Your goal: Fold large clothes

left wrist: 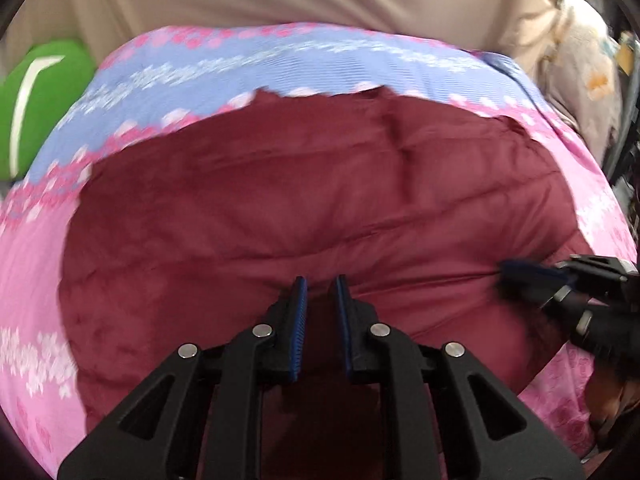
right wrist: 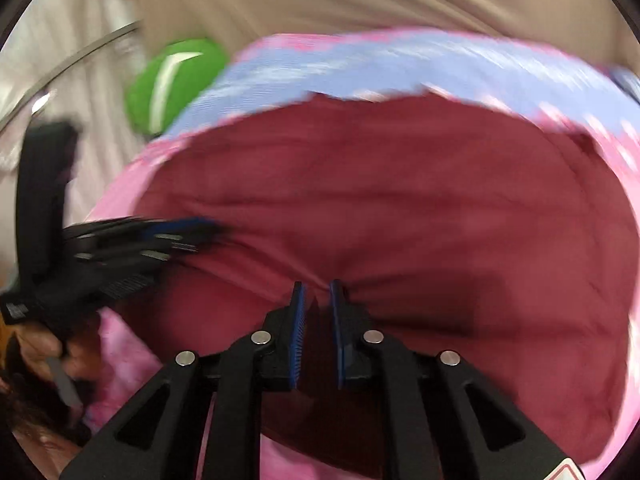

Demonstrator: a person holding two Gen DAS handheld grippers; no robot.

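The left tool (left wrist: 321, 285) points steeply downward, its two blue-padded fingers (left wrist: 301, 292) standing a narrow gap apart with a pinch of maroon cloth (left wrist: 280, 200) gathered between the tips. The right tool (right wrist: 318, 290) tilts down at much the same angle, its fingers (right wrist: 298, 300) nearly together and nipping a fold of the same cloth. Each tool shows blurred at the edge of the other's view, side by side. A bare hand (right wrist: 44, 344) grips the left tool's handle.

Black tongs (left wrist: 321, 284) with blue ribbed pads (left wrist: 301, 320) and silver rivets (left wrist: 262, 330).
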